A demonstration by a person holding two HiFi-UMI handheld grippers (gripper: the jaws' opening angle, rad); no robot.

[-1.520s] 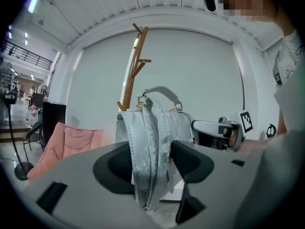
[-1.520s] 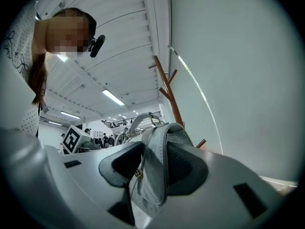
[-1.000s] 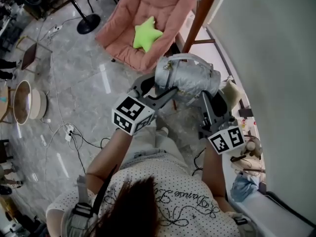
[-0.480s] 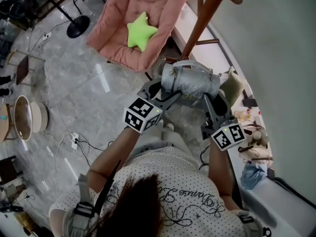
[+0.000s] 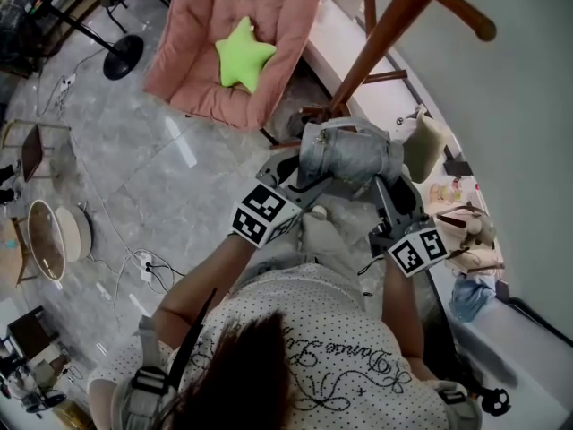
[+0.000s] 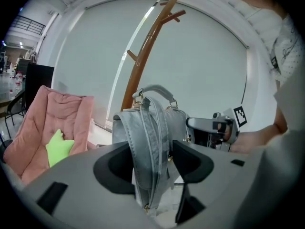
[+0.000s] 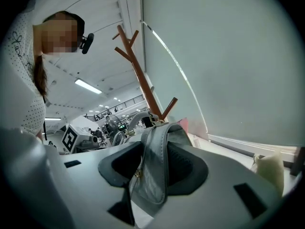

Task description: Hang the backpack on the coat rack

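A silver-grey backpack (image 5: 345, 153) hangs in the air between my two grippers, in front of the person's chest. The left gripper (image 5: 303, 184) is shut on one of its shoulder straps (image 6: 148, 137); the strap runs upright between the jaws. The right gripper (image 5: 389, 189) is shut on another strap (image 7: 156, 161). The brown wooden coat rack (image 5: 387, 36) stands just beyond the bag against the white wall, its pegs (image 6: 171, 6) above the bag's top handle (image 6: 153, 90). The bag is apart from the rack.
A pink lounge chair (image 5: 269, 7) with a green star cushion (image 5: 240, 54) sits to the left of the rack. A white ledge (image 5: 345, 61) runs along the wall, with a cream bag (image 5: 428, 149) and soft toys (image 5: 467, 231) at the right. Cables (image 5: 148, 265) lie on the grey floor.
Both grippers have sunk with the backpack still held between them. In the head view the rack's pole and a peg now show larger at the upper right.
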